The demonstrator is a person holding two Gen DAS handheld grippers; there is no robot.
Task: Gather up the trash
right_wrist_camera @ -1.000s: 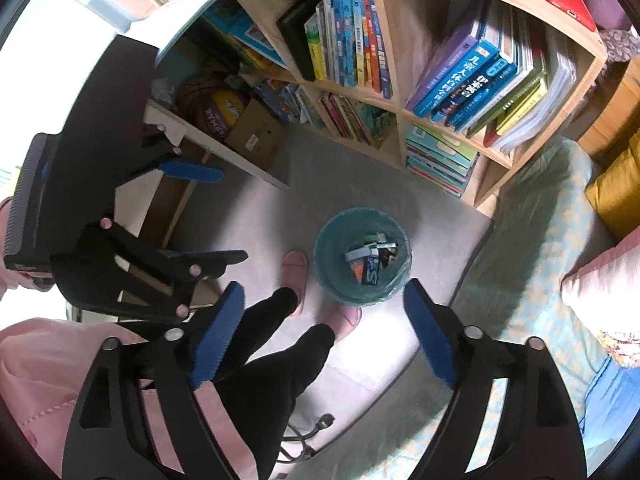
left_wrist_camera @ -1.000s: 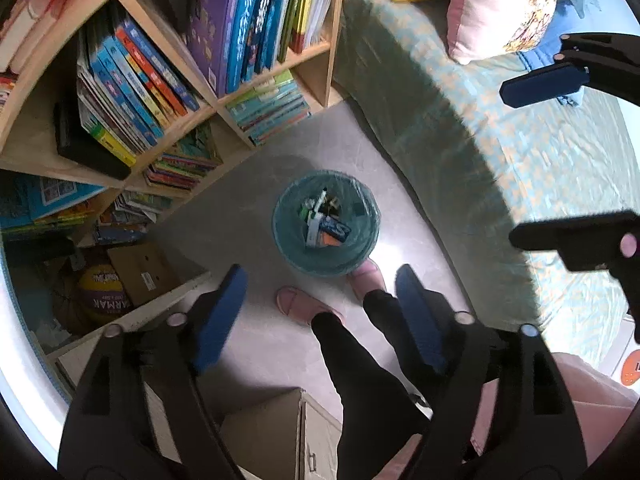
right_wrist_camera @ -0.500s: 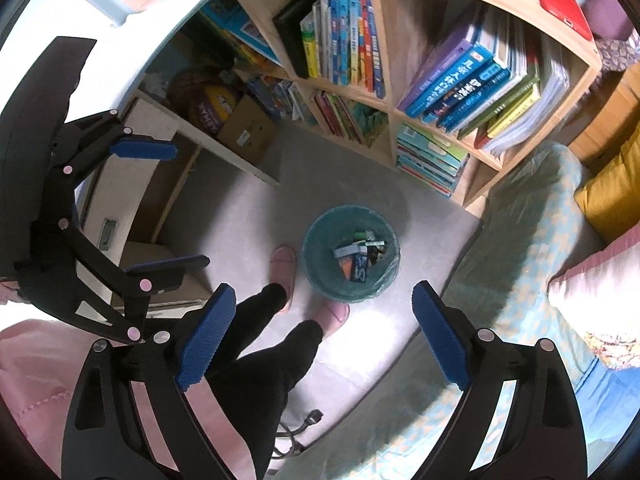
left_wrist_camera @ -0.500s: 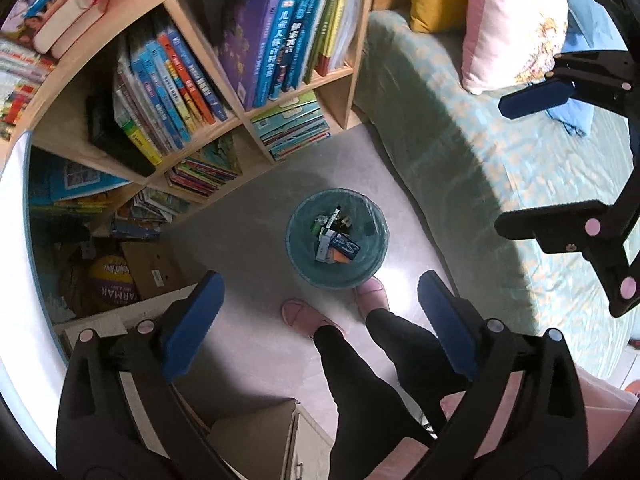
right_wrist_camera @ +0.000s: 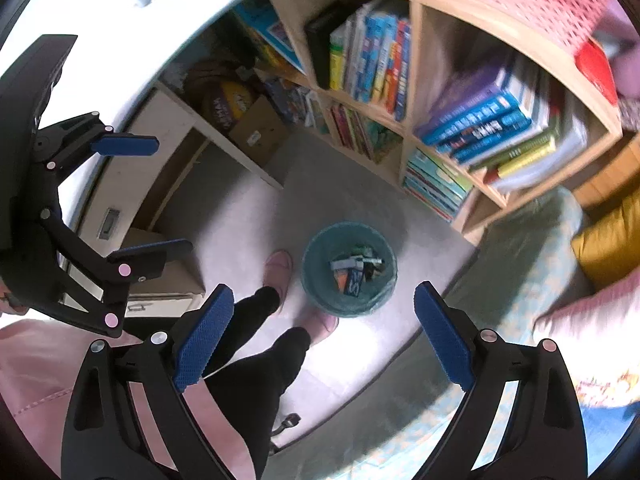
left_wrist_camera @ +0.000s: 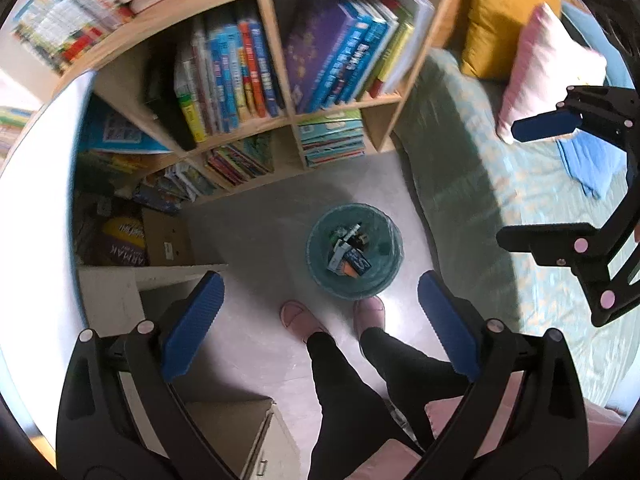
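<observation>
Down on the floor by the person's feet, the trash bin [left_wrist_camera: 354,254] is sitting straight below both released, empty tools; the left hand-held gripper [left_wrist_camera: 320,326] and right hand-held gripper [right_wrist_camera: 324,332] are hanging equally near.

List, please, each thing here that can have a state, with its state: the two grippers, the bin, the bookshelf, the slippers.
left gripper: jaws wide open, just opened further, nothing between them.
right gripper: jaws wide open, empty.
waste bin: upright on the floor, no lid, trash inside.
bookshelf: compartments filled with books.
pink slippers: worn, beside the bin.
</observation>
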